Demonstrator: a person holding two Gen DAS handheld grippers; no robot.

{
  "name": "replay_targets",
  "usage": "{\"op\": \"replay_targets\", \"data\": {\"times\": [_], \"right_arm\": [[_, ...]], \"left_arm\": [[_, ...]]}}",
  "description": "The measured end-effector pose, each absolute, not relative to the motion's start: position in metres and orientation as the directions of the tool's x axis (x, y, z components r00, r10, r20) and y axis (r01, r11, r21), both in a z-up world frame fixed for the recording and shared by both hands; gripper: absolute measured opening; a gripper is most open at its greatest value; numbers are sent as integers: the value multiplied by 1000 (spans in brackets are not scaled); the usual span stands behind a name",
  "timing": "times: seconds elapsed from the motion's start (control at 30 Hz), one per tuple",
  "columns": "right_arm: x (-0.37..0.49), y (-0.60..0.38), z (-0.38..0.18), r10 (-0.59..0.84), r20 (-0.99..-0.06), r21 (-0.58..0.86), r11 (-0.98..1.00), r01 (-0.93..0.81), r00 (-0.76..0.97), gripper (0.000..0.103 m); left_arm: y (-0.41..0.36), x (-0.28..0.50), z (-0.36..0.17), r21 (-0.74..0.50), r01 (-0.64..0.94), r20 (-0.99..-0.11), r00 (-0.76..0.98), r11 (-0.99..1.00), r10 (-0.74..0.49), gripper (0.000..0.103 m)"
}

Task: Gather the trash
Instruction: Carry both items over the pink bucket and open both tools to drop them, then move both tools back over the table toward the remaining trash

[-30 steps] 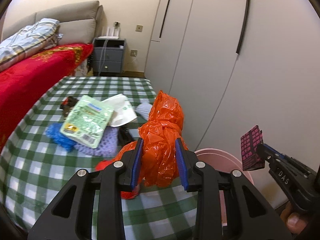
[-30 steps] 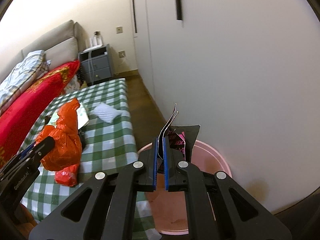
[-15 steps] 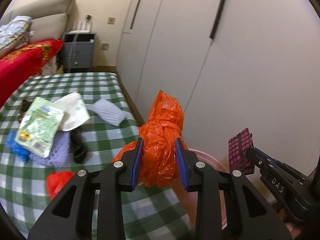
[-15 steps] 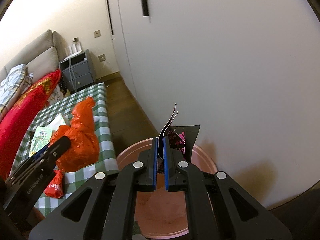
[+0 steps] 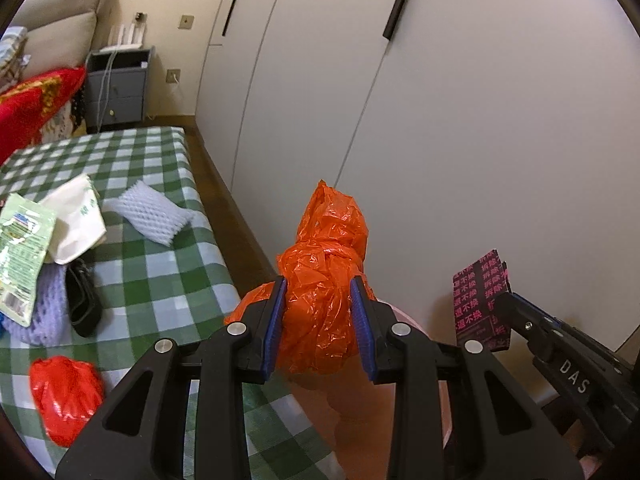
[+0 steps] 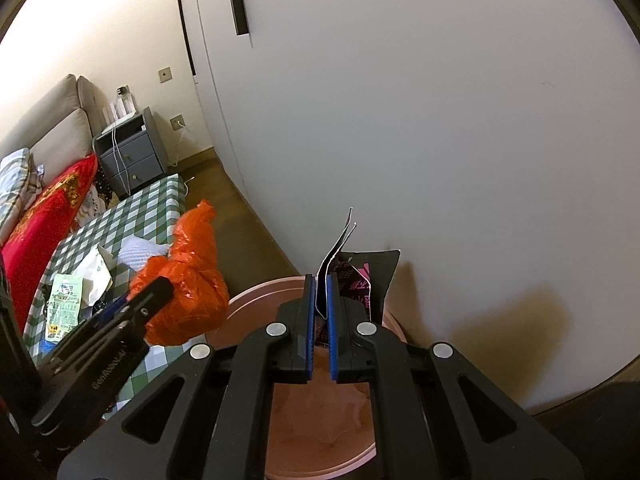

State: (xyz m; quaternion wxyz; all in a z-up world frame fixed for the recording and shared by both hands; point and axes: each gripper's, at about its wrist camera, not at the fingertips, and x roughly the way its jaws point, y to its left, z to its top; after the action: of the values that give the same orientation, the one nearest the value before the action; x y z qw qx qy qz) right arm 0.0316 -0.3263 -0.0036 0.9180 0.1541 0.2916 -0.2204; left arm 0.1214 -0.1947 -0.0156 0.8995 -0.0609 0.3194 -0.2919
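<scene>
At lower centre of the left view, the left gripper [image 5: 319, 322] clamps one orange bag [image 5: 324, 280] above the pink bin [image 6: 320, 420]. The right gripper [image 6: 320, 316] pinches one black-and-pink wrapper [image 6: 360, 280] over that bin. One red bag [image 5: 66, 396] lies lower left on the checked cloth [image 5: 160, 272].

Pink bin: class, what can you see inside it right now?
Inside the pink bin, only a bare, wrinkled pinkish bottom shows, with no trash visible. The right tool and its black-and-pink wrapper cover the far side.
</scene>
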Motion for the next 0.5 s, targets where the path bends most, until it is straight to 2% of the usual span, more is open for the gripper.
{"op": "replay_targets", "data": {"times": [0.07,0.1,0.13,0.17,0.2,0.23,0.33,0.5], "right_arm": [[34,-328,-5,-307,-612,161,854,495,729,9],[34,-328,-7,-302,-621,162,853,496,723,9],[35,-329,-9,-302,-629,159,852,499,717,16],[35,-329,-11,-312,-635,154,845,512,706,23],[35,-330,-11,-325,-635,152,837,525,701,37],[34,-332,-11,-331,-632,154,832,532,700,45],[30,-334,-10,-337,-628,160,827,540,702,46],[31,-325,-8,-323,-618,156,843,515,716,46]], "left_arm": [[-201,121,-17,-291,500,-547,612,816,-570,34],[-202,122,-18,-290,500,-551,610,816,-570,39],[-202,124,-20,-295,496,-554,607,816,-570,42],[-200,125,-21,-306,490,-557,603,816,-571,51],[-199,127,-22,-319,480,-558,602,817,-571,56],[-194,129,-23,-342,461,-557,602,819,-572,56],[-183,133,-25,-381,422,-558,604,823,-569,56],[-172,132,-21,-377,405,-554,623,833,-553,56]]}}
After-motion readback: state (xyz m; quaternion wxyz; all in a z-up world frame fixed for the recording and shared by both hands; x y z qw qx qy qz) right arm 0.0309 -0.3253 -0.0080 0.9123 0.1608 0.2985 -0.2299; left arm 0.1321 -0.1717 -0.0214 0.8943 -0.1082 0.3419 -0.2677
